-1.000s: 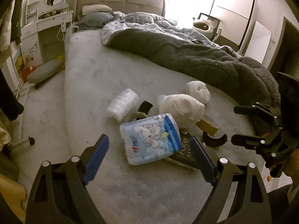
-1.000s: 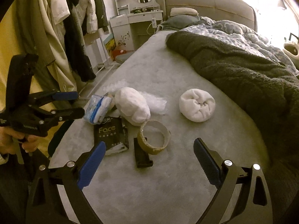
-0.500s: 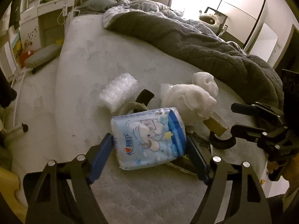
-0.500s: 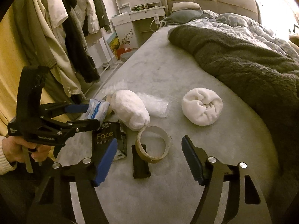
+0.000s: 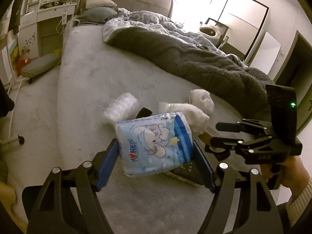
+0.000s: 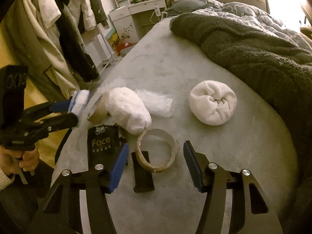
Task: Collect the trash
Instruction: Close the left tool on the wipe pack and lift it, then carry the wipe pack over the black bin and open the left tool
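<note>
Blue-white cartoon-printed packet (image 5: 154, 144), seemingly tissues

Room dim, warm yellowish cast in both my wrist views. Strong glare from window (image 5: 187, 5) behind headboard in left view, blown out white; same glare burns upper right corner of right view. Grey blanket (image 6: 253, 46) dark, little detail in folds. Fisheye bends walls and bed edge (image 5: 60, 89) hard; black vignette rings corners. Centre fairly sharp, rim soft. Hanging clothes (image 6: 64, 29) murky, smeared. Green indicator light (image 5: 292, 104) glows on my right gripper body.
</note>
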Tool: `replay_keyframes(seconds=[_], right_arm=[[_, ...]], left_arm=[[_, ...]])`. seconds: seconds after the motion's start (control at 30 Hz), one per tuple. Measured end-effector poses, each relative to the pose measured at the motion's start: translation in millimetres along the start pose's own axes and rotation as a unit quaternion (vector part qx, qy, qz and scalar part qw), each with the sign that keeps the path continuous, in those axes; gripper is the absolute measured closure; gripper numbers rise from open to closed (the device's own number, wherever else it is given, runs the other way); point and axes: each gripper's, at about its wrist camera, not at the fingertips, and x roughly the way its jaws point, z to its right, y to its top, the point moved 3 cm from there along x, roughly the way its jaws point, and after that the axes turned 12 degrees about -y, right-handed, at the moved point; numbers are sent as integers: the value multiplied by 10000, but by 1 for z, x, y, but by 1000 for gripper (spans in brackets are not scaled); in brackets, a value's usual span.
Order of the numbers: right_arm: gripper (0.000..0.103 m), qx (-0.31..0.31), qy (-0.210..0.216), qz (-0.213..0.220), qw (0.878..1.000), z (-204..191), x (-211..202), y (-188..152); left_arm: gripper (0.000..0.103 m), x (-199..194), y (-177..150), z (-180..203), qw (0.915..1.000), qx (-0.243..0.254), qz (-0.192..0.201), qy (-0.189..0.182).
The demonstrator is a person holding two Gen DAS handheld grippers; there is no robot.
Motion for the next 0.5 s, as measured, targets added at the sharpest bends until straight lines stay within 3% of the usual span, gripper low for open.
replay_keyframes(seconds=[0.2,0.3,0.5], right_arm=[[48,160,-69,-194,9997,-1,9,5],[56,344,-125,-387,9986,2,17,6],[57,427,-432,-290,9977,2,9,16]], left_arm=[[26,-13,-2,-4,9999,90,119,-33],[26,-23,0,-10,9997,85,218,5],[26,-41,2,-30,9992,8,344,200]])
